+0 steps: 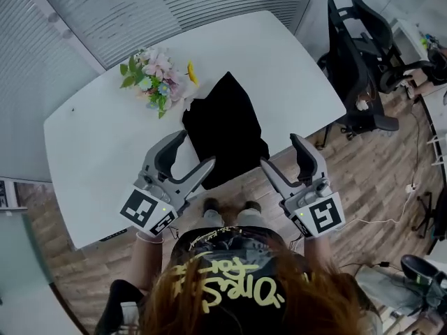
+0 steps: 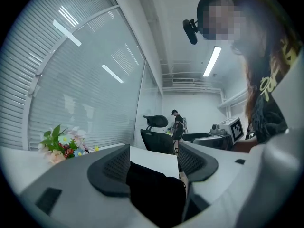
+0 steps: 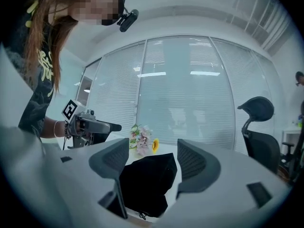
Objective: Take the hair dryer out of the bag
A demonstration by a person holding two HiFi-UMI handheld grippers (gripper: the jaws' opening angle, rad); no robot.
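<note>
A black cloth bag lies on the white table, its lower end at the near edge. No hair dryer shows; the bag hides whatever is inside. My left gripper hovers at the bag's lower left corner, jaws open and empty. My right gripper hangs off the table's edge, just right of the bag's lower end, also open and empty. In the left gripper view the bag lies low between the jaws. The right gripper view has the bag ahead between its jaws, untouched.
A bunch of artificial flowers lies on the table left of the bag's top. Black office chairs stand to the right of the table. A person stands far off in the left gripper view.
</note>
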